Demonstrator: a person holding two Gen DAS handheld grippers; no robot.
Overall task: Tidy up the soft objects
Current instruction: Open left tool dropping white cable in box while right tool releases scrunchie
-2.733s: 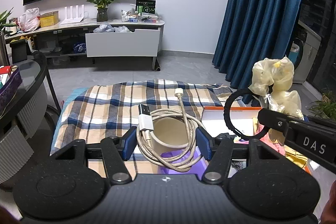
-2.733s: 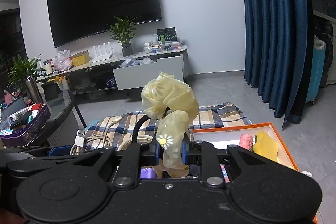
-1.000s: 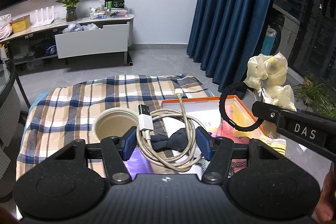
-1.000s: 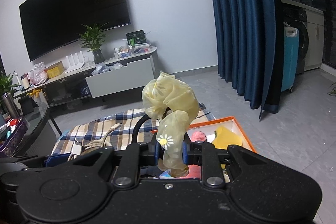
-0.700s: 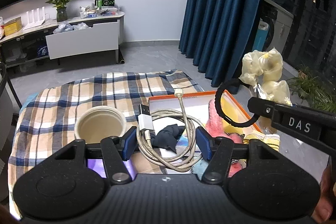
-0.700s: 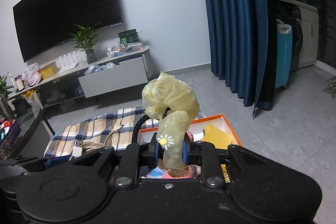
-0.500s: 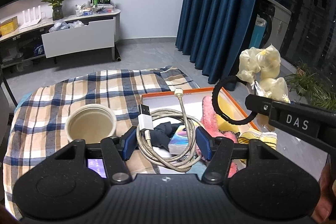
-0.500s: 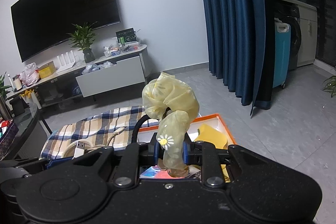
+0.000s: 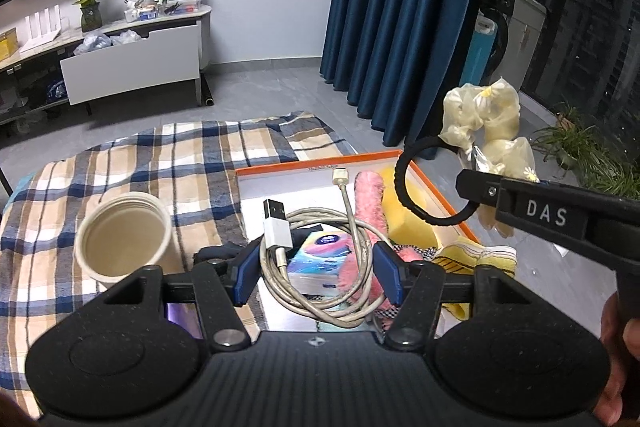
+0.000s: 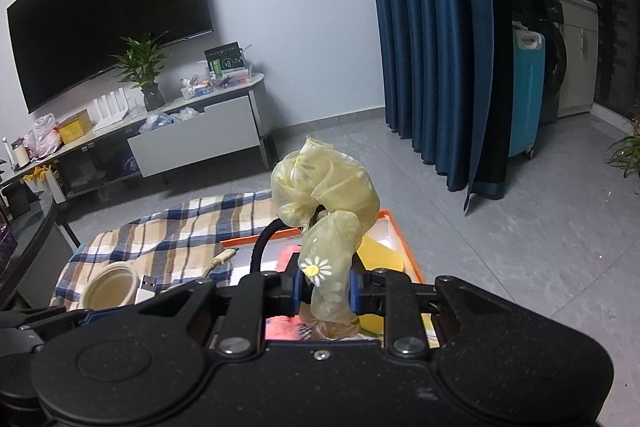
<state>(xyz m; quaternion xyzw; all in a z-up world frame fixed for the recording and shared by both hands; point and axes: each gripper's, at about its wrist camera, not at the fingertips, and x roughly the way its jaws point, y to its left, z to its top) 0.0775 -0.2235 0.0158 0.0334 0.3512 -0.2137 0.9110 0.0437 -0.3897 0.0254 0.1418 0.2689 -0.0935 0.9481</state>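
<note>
My left gripper (image 9: 316,273) is shut on a coiled white USB cable (image 9: 348,227) and holds it above the orange-rimmed white box (image 9: 320,169). The box holds a pink fuzzy item (image 9: 370,195), a yellow sponge (image 9: 408,223), a tissue pack (image 9: 320,259) and a yellow cloth (image 9: 472,255). My right gripper (image 10: 323,287) is shut on a yellow daisy-print hair tie (image 10: 324,195) with a black elastic loop (image 9: 424,183), held over the box's right side. In the left wrist view it (image 9: 480,119) hangs at the right.
A cream paper cup (image 9: 124,239) stands on the plaid cloth (image 9: 160,163) left of the box. Blue curtains (image 9: 400,7) hang behind. A TV console (image 10: 192,135) with a plant stands at the far wall. A blue suitcase (image 10: 526,87) stands at the right.
Both grippers have moved rightward from over the cup and plaid cloth to over the orange box, each still holding its item. The cup now lies to the left.
</note>
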